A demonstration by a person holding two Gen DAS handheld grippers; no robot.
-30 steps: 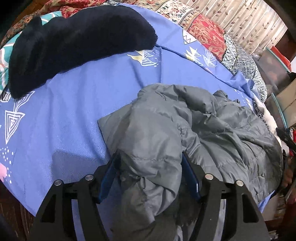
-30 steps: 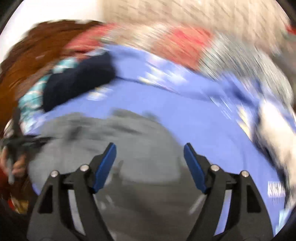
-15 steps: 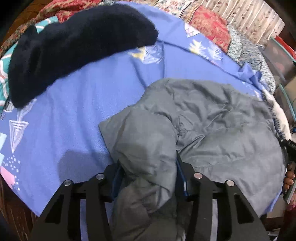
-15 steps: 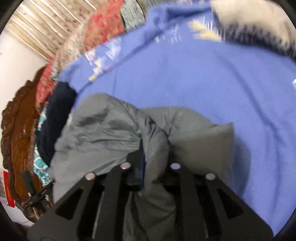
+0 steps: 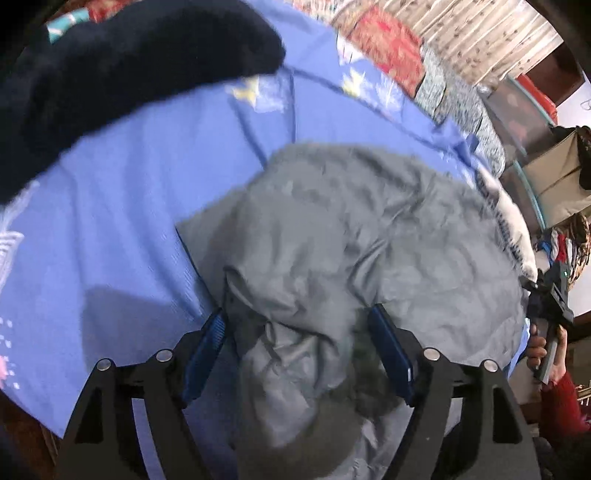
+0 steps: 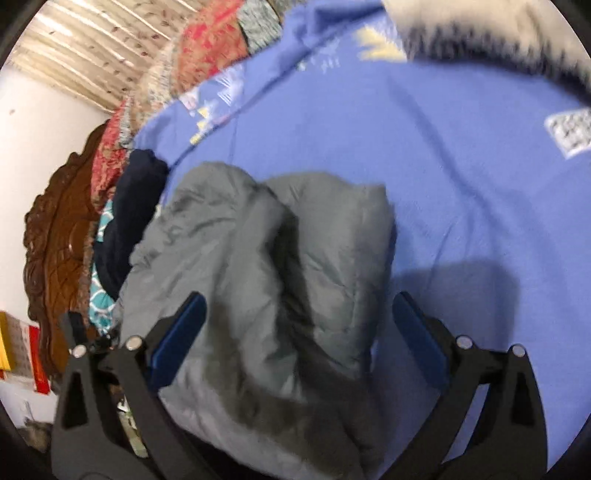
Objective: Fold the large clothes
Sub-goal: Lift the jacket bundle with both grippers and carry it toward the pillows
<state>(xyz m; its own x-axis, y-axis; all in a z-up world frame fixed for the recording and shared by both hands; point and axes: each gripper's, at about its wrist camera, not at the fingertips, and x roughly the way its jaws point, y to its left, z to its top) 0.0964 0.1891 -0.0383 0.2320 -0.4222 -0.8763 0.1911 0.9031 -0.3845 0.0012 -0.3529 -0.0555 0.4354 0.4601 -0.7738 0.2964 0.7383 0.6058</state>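
On blue sheet (image 6: 461,192), jacket (image 6: 258,266) near edge.

Bed covered by a periwinkle-blue cotton sheet (image 5: 155,192) printed with scattered white and yellow motifs (image 6: 373,48). Lying directly on it: a grey quilted puffer jacket (image 5: 362,236), bunched and partly folded, at the near edge; a dark navy fleece garment (image 5: 122,74) stretched long toward the head end, apart from the jacket; a cream fuzzy blanket with dark fringe (image 6: 480,33) at the far side. Red-and-beige patterned quilts (image 6: 210,48) border the sheet's far edge.
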